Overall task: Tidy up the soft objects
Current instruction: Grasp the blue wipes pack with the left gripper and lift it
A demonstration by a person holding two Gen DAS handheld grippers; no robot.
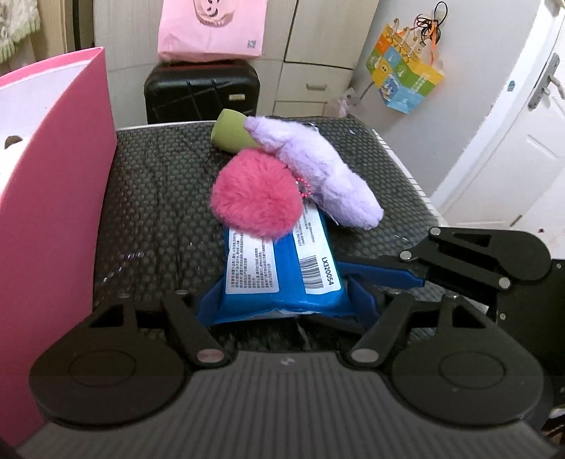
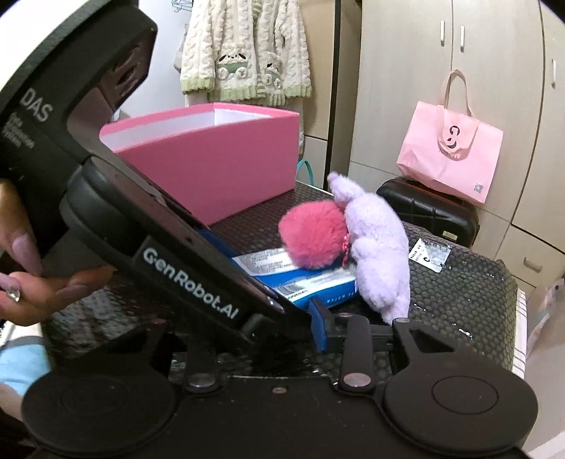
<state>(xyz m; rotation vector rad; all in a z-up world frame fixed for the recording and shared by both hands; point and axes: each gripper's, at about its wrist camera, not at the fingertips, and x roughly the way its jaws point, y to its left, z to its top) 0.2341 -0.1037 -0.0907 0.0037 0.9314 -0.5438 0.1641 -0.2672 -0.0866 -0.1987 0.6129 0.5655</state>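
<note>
A blue wipes packet (image 1: pixel 282 282) with white labels lies on a black bubble-textured surface (image 1: pixel 155 212). My left gripper (image 1: pixel 286 305) has the packet's near end between its blue fingers (image 1: pixel 208 310), both touching its sides. On the packet rests a pink pom-pom (image 1: pixel 257 197), and a lilac plush toy (image 1: pixel 325 169) leans on its far side. Behind them sits a green soft piece (image 1: pixel 231 134). My right gripper (image 2: pixel 282 319) comes in from the right; one blue finger (image 1: pixel 381 272) lies against the packet's right edge. The left gripper's body hides the other finger.
A tall pink box (image 2: pixel 212 166), open at the top, stands at the surface's left. A black suitcase (image 1: pixel 201 91) with a pink tote bag (image 1: pixel 212 31) on it is behind. A hand (image 2: pixel 39 286) holds the left gripper. White door at far right.
</note>
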